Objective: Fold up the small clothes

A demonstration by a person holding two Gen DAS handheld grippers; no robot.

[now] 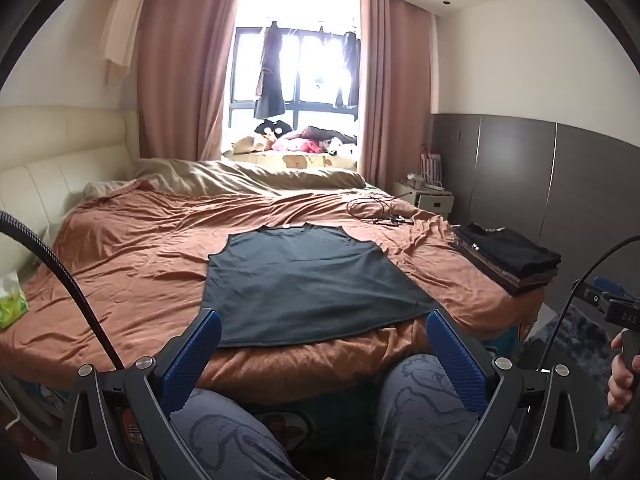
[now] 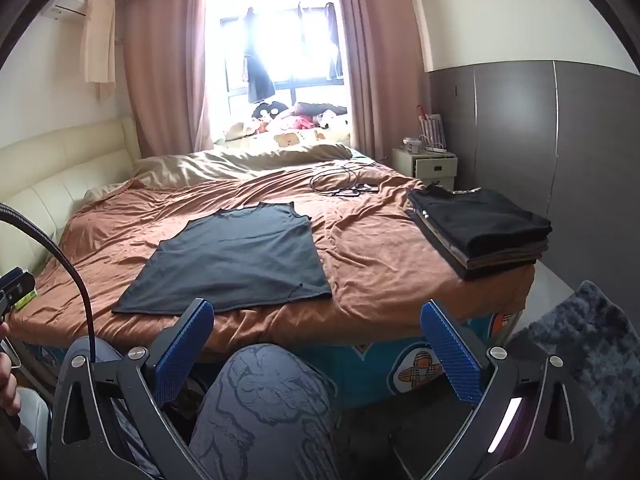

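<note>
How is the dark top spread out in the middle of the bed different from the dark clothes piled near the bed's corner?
The tank top lies spread flat as one layer; the stack holds several garments folded into rectangles. The tank top sits mid-bed before both open grippers; the stack sits at the right edge. Both are dark and rest on the brown bedspread.

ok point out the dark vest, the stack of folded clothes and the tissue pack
vest [image 1: 308, 276], left wrist view, middle of its body
stack of folded clothes [image 2: 484, 224], right wrist view, top black garment
tissue pack [image 1: 12, 300], left wrist view, green side
</note>
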